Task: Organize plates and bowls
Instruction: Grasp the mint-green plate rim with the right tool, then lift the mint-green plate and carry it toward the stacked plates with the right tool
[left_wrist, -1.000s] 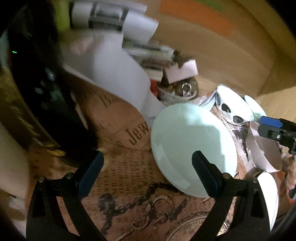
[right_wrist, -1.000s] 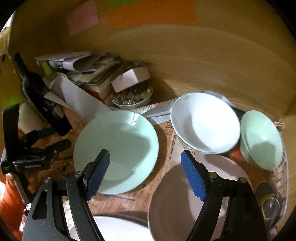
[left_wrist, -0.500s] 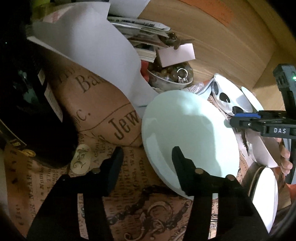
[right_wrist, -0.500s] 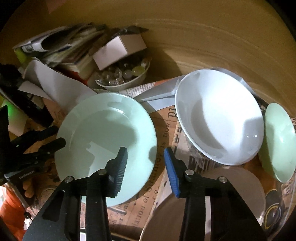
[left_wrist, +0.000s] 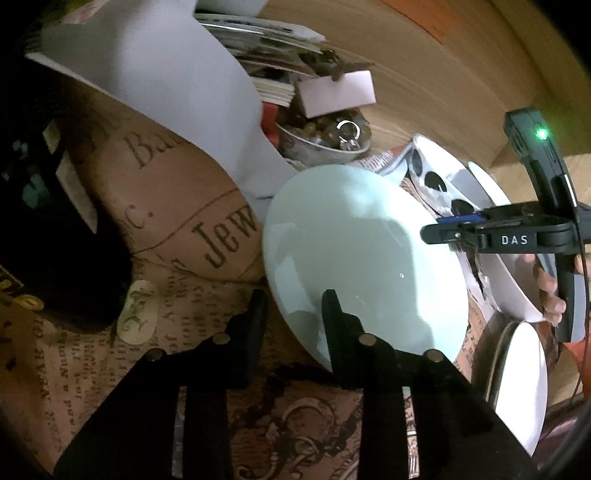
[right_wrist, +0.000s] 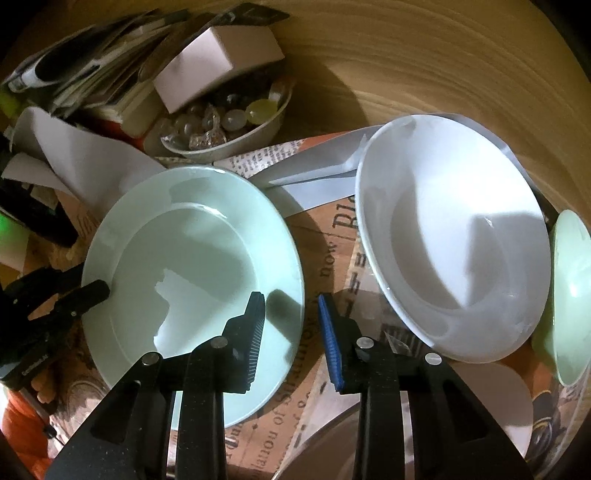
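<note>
Green plate, both grippers' jaws narrowed astride rim, apparently gripping

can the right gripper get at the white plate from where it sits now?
Probably yes. The right gripper straddles the rim of the pale green plate, jaws having just been closing. The white plate lies uncovered beside it, nothing between, once the jaws let go.

Black two-finger left gripper showed silver screws; right gripper wore ribbed blue pads, white "DAS" lettering, a green light; orange sleeve.
</note>
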